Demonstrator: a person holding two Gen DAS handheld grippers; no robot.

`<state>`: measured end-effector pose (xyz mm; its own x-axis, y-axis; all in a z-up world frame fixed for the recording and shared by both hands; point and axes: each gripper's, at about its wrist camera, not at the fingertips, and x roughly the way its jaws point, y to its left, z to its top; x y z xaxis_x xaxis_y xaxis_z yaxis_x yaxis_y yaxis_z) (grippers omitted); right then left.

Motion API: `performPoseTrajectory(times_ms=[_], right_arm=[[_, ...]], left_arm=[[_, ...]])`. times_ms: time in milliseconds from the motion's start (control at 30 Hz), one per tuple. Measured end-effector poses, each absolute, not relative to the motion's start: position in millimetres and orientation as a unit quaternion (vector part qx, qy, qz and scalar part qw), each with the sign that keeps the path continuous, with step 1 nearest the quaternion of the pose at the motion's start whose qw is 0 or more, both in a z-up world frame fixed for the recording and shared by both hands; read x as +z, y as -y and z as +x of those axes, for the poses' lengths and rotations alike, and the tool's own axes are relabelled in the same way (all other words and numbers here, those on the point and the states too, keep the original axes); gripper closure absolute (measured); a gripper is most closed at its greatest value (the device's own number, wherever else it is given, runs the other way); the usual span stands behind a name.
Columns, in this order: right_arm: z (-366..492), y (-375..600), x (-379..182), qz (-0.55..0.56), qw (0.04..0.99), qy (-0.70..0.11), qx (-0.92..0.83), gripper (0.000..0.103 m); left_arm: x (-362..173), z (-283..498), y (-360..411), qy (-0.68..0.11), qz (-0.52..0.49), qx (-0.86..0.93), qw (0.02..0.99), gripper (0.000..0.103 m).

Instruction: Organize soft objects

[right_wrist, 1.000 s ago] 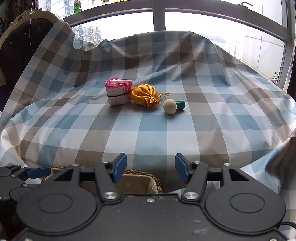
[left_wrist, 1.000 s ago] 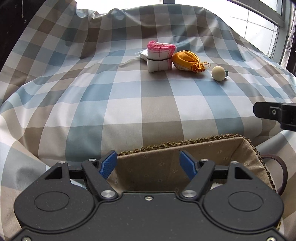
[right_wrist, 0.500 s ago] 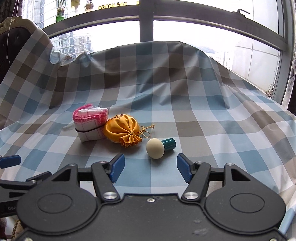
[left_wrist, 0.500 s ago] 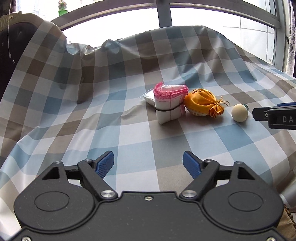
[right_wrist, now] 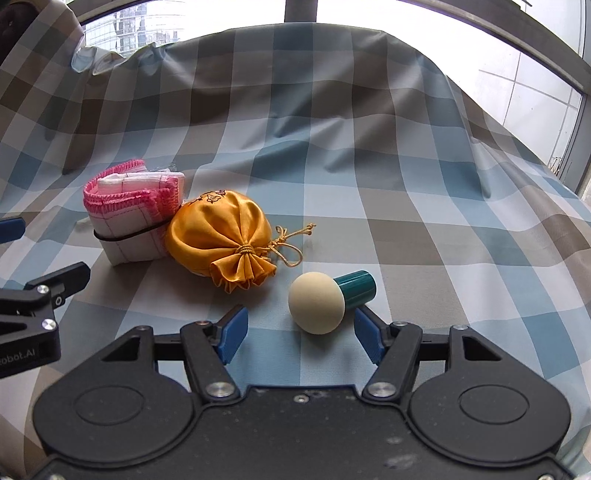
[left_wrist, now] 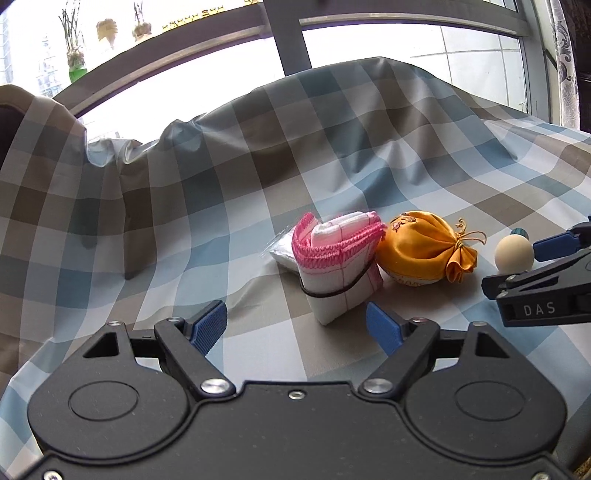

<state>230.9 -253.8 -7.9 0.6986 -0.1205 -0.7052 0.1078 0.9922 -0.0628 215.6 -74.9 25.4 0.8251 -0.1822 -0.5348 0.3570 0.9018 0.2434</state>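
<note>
On the checked cloth (left_wrist: 258, 206) lie a folded white cloth bundle with pink edging (left_wrist: 340, 273), bound by a dark band, an orange satin pouch (left_wrist: 417, 254) and a cream ball-headed stopper (left_wrist: 514, 254) with a teal stem. My left gripper (left_wrist: 295, 317) is opening, and the bundle's near corner sits just ahead of its fingertips, untouched. In the right wrist view the stopper (right_wrist: 316, 301) lies just ahead of my right gripper (right_wrist: 300, 321), whose blue pads stand apart from it. The pouch (right_wrist: 218, 240) and the bundle (right_wrist: 133, 218) lie to its left.
A crinkled clear packet (left_wrist: 282, 254) lies behind the bundle. The cloth rises in folds toward a window frame (left_wrist: 288, 33) at the back. A draped chair back (left_wrist: 33, 122) stands far left. The left gripper's fingers (right_wrist: 55, 284) show at the right wrist view's left edge.
Both grippers have moved forward toward the three objects, which now look much larger. The woven basket has dropped out of both views. Both pairs of jaws stand wider.
</note>
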Motion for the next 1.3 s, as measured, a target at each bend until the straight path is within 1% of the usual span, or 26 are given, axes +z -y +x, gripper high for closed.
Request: performPoseTrajectory(times_ms=[167,267,467,600,667,800,867,1200,1300], right_arm=[[250.5,247.1,-15.7,-0.026,0.918,-0.391,-0.065,0.039],[253.8,248.1,-18.4,-0.021,0.92,-0.386,-0.065,0.037],[249.1,250.6,-25.1,-0.012,0.928,-0.364,-0.077,0.027],[248.9,247.7,-27.5,-0.015,0.932,-0.353,-0.083,0.024],[251.1,248.5,-28.5,-0.008,0.932,-0.352,-0.085,0.02],[253.4,251.0,-29.5,0.003,0.932,-0.353,-0.085,0.018],[253.7,251.3,-30.2,0.006,0.931,-0.353,-0.089,0.015],[254.1,251.8,-30.8,0.008,0.931,-0.353,-0.091,0.013],[254.1,251.8,-31.0,0.008,0.931,-0.353,-0.091,0.013]], left_arm=[[25.2,237.0,85.3,-0.238,0.176,-0.155,0.943,0.023],[21.7,247.3,85.3,-0.235,0.16,-0.159,0.945,0.023],[13.6,268.1,74.7,-0.28,0.087,-0.162,0.942,0.02],[18.5,274.1,67.9,-0.284,0.06,-0.154,0.945,0.02],[20.9,277.8,61.0,-0.288,0.041,-0.145,0.946,0.02],[23.3,287.2,42.5,-0.301,-0.005,-0.122,0.946,0.019],[24.3,292.0,34.4,-0.303,-0.019,-0.105,0.947,0.019],[21.5,306.5,9.0,-0.311,-0.056,-0.015,0.949,0.02],[24.8,303.7,1.9,-0.299,-0.077,0.004,0.951,0.021]])
